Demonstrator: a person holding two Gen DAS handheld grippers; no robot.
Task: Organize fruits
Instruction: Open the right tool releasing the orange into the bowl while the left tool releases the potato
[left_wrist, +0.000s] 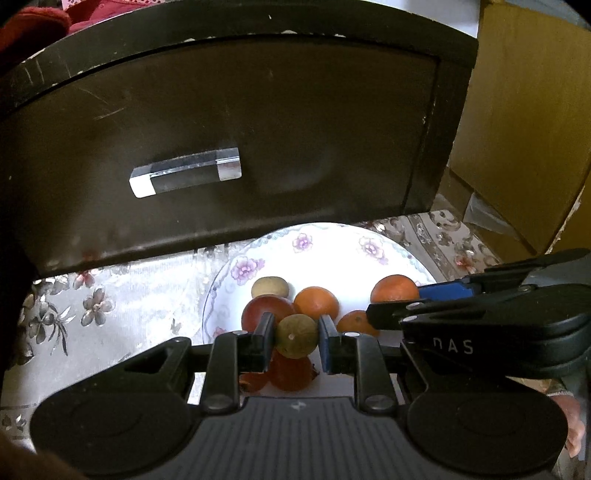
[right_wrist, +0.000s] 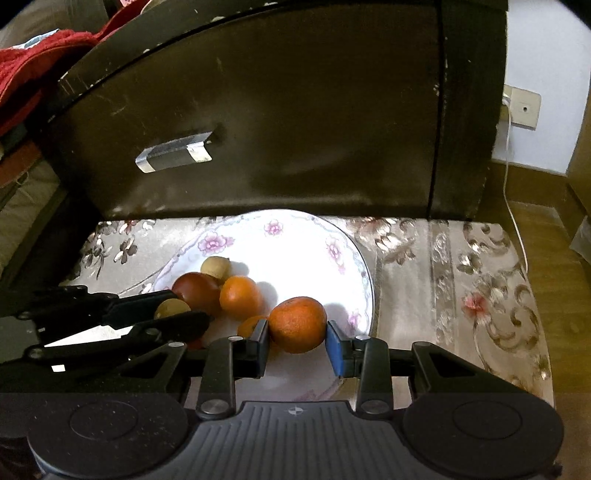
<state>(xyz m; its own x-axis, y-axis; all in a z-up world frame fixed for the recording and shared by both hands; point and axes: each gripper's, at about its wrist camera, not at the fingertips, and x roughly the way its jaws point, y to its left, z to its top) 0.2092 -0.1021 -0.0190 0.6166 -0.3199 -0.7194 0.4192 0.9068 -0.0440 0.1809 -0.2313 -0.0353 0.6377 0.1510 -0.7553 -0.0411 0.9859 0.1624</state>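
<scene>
The left gripper (left_wrist: 296, 341) was clamped on a small greenish-brown fruit (left_wrist: 296, 335), both pads pressed to its sides. Ahead of those jaws, on the plate (left_wrist: 332, 236), lay a red fruit (left_wrist: 258, 310), a pale fruit (left_wrist: 269, 287) and an orange (left_wrist: 316, 302); another reddish fruit showed just beneath the held one.

The right gripper (right_wrist: 297, 338) was clamped on a larger orange (right_wrist: 297, 324), its dark pad on one side and its blue pad on the other. A smaller orange (right_wrist: 248, 326) sat just beyond the dark pad, partly hidden by it. Whether either held fruit was clear of the plate could not be told.

The step in hand seemed to be setting the fruits onto the plate, one in each gripper, over the heap already there. The next move would likely call for lowering each fruit to a bare spot beside the pile, then parting the jaws gently, since round fruit might roll toward the rim or knock its neighbours.
</scene>
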